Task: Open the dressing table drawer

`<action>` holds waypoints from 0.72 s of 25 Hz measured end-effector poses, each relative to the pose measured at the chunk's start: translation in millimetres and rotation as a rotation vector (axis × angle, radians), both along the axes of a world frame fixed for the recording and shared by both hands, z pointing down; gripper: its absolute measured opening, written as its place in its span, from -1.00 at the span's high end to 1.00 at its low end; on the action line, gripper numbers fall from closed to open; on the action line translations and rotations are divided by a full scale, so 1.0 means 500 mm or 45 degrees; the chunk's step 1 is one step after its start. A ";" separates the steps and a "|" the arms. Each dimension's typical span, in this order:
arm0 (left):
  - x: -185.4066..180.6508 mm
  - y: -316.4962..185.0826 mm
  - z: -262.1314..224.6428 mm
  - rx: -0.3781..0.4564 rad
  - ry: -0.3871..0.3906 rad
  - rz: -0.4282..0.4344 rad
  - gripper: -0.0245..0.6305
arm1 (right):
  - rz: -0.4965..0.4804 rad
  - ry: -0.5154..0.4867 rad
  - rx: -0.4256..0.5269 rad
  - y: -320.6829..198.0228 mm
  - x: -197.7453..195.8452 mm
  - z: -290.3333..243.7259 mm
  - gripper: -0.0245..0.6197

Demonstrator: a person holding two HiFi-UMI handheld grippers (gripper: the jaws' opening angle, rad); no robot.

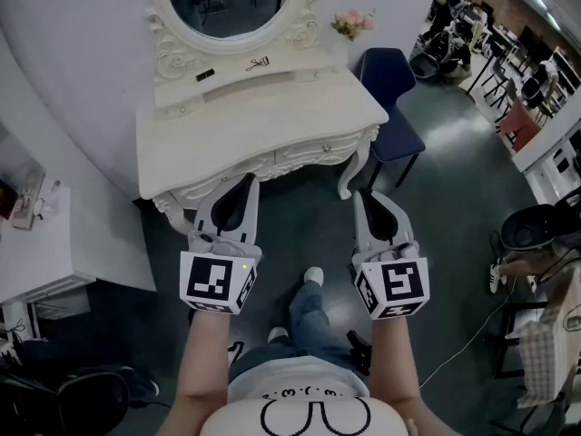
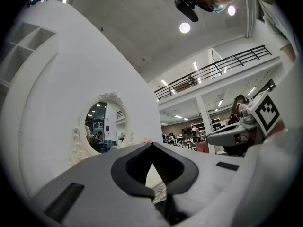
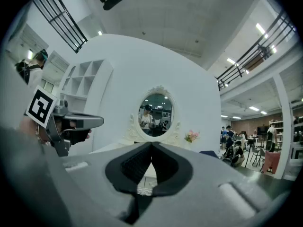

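A white carved dressing table [image 1: 263, 116] with an oval mirror [image 1: 231, 3] stands against the wall ahead of me. Its drawer [image 1: 309, 155] in the front apron is closed and has a small knob. My left gripper [image 1: 247, 180] is held in front of the table's left front edge, jaws shut with nothing between them. My right gripper [image 1: 360, 193] hangs short of the table's right front leg, also shut and empty. In the left gripper view the left gripper's tips [image 2: 151, 144] meet below the mirror [image 2: 102, 126]. The right gripper [image 3: 151, 144] points level at the mirror [image 3: 156, 115].
A dark blue chair [image 1: 390, 98] stands right of the table, and pink flowers [image 1: 352, 23] sit at its back corner. A white cabinet [image 1: 36, 243] is at the left, a black office chair [image 1: 82, 398] at lower left. Small dark items [image 1: 257, 63] lie on the table's shelf.
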State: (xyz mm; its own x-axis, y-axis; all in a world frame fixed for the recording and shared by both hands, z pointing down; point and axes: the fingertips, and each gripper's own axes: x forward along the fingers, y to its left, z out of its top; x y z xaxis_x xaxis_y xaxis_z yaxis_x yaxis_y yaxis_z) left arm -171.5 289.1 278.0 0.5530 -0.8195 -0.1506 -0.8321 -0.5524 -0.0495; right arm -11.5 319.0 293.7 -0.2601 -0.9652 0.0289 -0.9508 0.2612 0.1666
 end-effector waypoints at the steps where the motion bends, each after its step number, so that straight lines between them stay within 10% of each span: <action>1: 0.003 -0.006 0.001 0.000 -0.001 0.000 0.93 | 0.002 -0.001 0.000 -0.006 0.004 0.001 0.92; 18: 0.150 -0.332 0.028 -0.053 -0.019 -0.045 0.93 | -0.060 -0.039 -0.058 -0.345 0.149 0.037 0.92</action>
State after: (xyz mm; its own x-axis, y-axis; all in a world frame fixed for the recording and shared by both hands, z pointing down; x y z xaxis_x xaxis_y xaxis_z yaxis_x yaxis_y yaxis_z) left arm -96.4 122.9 291.8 0.5256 -0.8439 -0.1078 -0.8504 -0.5246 -0.0400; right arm 62.9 146.5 312.0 -0.3068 -0.9496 0.0638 -0.9417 0.3126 0.1242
